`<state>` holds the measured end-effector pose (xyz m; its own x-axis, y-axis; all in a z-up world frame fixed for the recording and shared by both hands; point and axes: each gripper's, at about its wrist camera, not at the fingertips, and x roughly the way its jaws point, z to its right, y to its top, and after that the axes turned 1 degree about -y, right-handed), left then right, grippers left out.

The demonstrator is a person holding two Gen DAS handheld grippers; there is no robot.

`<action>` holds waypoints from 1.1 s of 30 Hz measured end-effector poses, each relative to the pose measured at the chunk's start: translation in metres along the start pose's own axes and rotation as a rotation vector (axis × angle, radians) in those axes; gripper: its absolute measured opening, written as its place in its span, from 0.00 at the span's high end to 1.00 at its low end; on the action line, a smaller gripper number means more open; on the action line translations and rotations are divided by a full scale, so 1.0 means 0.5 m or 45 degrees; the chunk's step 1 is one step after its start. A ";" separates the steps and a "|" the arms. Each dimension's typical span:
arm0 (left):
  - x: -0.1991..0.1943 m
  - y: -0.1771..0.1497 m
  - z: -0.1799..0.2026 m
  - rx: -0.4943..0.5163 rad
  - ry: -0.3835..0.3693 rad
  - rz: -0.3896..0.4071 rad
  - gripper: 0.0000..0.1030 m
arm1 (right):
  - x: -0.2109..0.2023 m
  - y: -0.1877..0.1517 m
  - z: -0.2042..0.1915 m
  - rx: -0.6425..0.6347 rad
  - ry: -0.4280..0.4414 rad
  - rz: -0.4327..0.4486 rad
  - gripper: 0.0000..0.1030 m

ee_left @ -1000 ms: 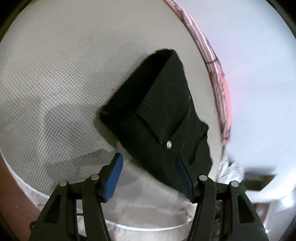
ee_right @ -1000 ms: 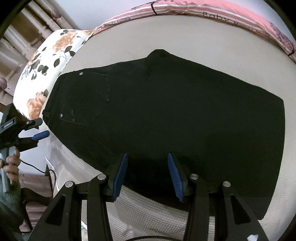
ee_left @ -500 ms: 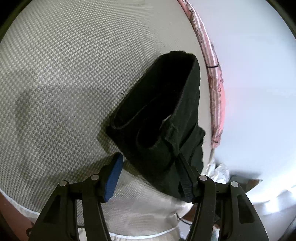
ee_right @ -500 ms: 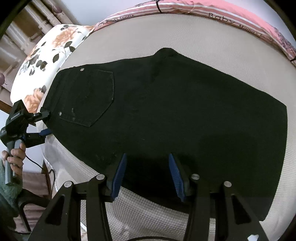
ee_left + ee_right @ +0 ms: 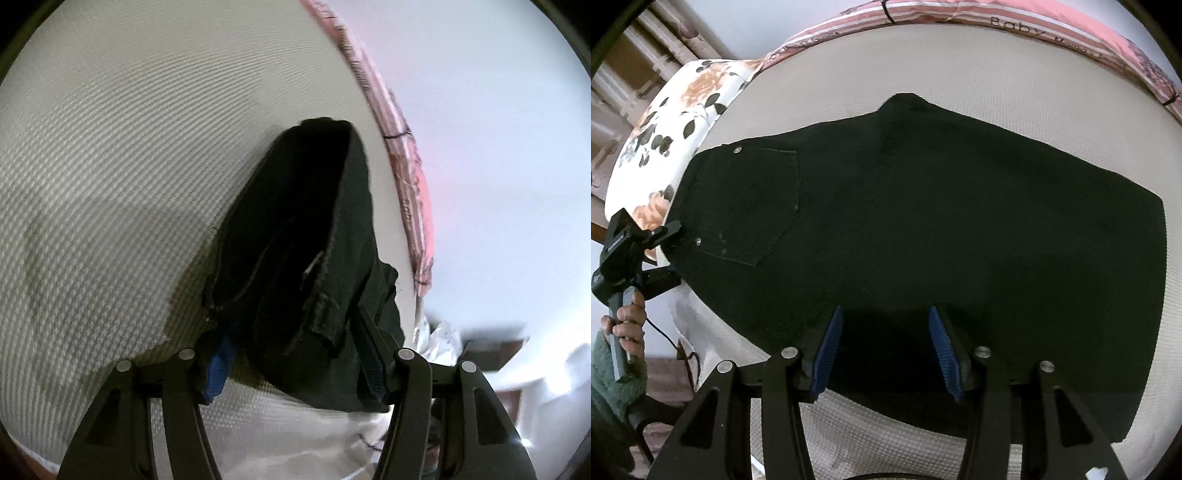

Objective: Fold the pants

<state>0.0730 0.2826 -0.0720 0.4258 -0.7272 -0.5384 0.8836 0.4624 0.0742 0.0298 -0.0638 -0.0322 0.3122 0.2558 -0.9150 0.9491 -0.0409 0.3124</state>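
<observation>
Here we start at the left gripper (image 5: 295, 363): its two blue-padded fingers stand about half apart, with the waist end of the black pants (image 5: 295, 258) bunched between them. The cloth covers much of the left pad and lies against the right one, but we cannot tell whether the pads press on it. From this camera the pants run away from the fingers as a dark, foreshortened strip across a pale woven bed cover (image 5: 129, 166). To the right of the pants a pink striped blanket edge (image 5: 413, 206) follows the far side of the bed, with a plain pale wall beyond it.

The right gripper (image 5: 886, 350) points steeply down over the near edge of the pants (image 5: 942, 229). Its blue pads stand roughly half apart, and nothing is pinched between them; we see only dark cloth below the gap. From here the pants lie flat and broad across the bed cover (image 5: 960, 66), waist to the left, with a back pocket (image 5: 753, 206) and small metal rivets showing. At the waist edge we see the left gripper (image 5: 670, 251) held by a hand (image 5: 626, 325) in a green fuzzy sleeve (image 5: 609, 376). A floral pillow (image 5: 683, 110) sits just beyond the waist.
</observation>
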 end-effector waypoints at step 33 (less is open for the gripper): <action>0.047 0.024 0.153 0.272 0.229 0.041 0.61 | -0.007 -0.006 0.049 0.103 0.035 0.048 0.47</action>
<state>0.1084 0.2321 -0.0195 0.4297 -0.6036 -0.6716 0.8994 0.3526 0.2585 0.0268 -0.0885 -0.0362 0.3476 0.2789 -0.8952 0.9373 -0.1290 0.3238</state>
